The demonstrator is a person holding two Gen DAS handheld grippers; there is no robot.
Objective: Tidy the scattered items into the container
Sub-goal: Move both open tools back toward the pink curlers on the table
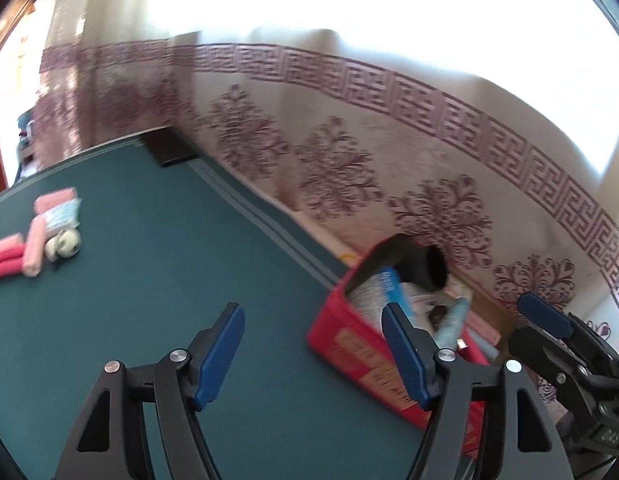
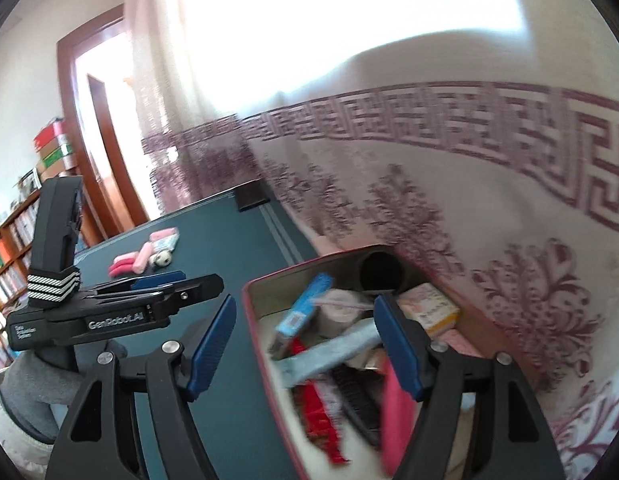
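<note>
A red box [image 1: 349, 344] stands at the right edge of the green table [image 1: 149, 280], filled with several items: a black tube [image 1: 431, 268], a blue packet, boxes, a comb. In the right wrist view the red box [image 2: 257, 320] lies right below my right gripper [image 2: 305, 336], which is open and empty above its contents. My left gripper [image 1: 313, 344] is open and empty over the table just left of the box. Pink rolls, a small packet and a little black-and-white ball [image 1: 63, 244] lie scattered far left on the table; they also show in the right wrist view [image 2: 149, 256].
A patterned curtain [image 1: 349, 152] hangs along the table's far side. A dark flat object [image 1: 171, 146] lies at the far table corner. The left gripper's body [image 2: 109, 312] shows left in the right wrist view. A bookshelf [image 2: 9, 264] and a door stand further left.
</note>
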